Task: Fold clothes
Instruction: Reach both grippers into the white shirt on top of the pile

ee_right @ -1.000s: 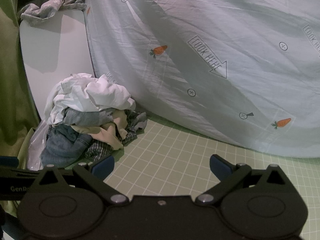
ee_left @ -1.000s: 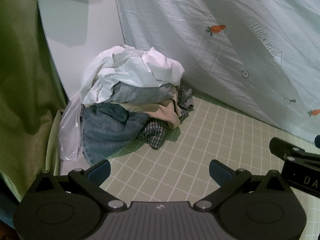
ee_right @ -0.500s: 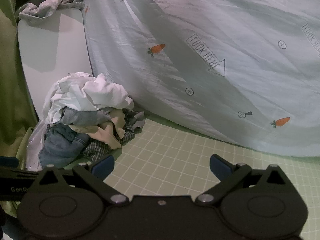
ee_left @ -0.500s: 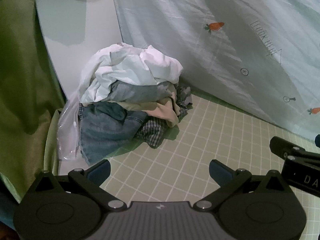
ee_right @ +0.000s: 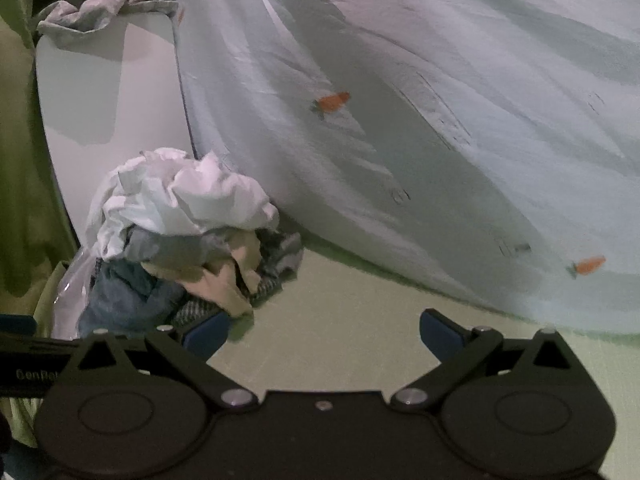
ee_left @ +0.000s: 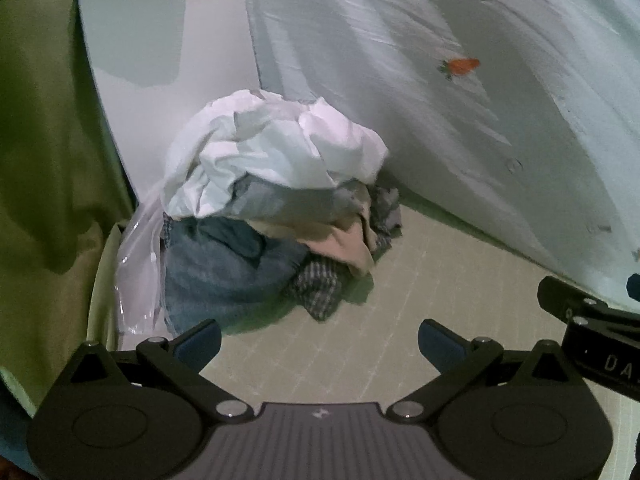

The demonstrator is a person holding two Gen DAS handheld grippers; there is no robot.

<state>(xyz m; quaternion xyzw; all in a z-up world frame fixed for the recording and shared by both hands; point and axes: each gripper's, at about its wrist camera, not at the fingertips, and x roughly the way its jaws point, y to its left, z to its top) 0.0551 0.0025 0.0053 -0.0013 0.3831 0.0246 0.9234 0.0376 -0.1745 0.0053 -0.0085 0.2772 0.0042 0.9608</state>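
Risk: snagging several layers at once, since the clothes pile (ee_left: 276, 216) is a tangled heap in the corner against the white board (ee_left: 160, 40), with a white garment (ee_left: 272, 148) on top. Left gripper (ee_left: 318, 340) and right gripper (ee_right: 324, 336) both spread wide, empty, short of it. Motion blur smears the mat (ee_left: 400, 280); lower garments can't be told apart.

Clothes pile (ee_left: 272, 216): white shirt (ee_left: 280, 156) on top, grey-blue garment (ee_left: 280, 200) under it, beige piece (ee_left: 344, 244), blue denim (ee_left: 224, 272) at base, dark checked cloth (ee_left: 320, 288). Pale mint backdrop sheet (ee_right: 460, 120) printed with orange carrots (ee_right: 332, 101). Light green gridded mat (ee_left: 360, 344). Green curtain (ee_left: 44, 120) at left. Blue pads (ee_right: 206, 334) on black gripper fingers
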